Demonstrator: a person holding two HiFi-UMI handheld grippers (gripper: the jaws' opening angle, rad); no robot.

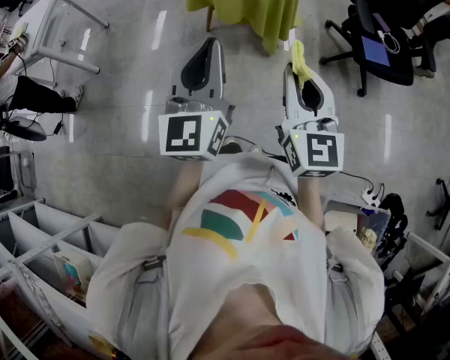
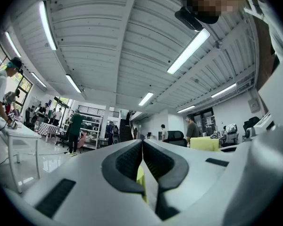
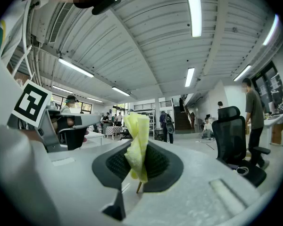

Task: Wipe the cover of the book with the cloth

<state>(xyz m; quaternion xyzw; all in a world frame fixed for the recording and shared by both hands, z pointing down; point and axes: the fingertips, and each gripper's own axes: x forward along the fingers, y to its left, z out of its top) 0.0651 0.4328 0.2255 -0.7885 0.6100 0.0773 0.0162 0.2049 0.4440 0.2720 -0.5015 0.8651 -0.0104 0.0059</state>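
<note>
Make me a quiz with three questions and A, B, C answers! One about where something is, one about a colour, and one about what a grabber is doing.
1. Where is the cloth?
A. On the floor
B. In the right gripper
C. On a chair

2. What colour is the cloth?
A. Yellow
B. Red
C. Blue

3. How is the left gripper?
A. Wide open
B. Shut on the cloth
C. Shut with nothing in it

Answers:
1 B: the right gripper view shows its jaws pinching the cloth, which sticks up between them.
2 A: the cloth looks pale yellow in both the head view and the right gripper view.
3 C: in the left gripper view the pads meet along one line, with nothing held between them.
</note>
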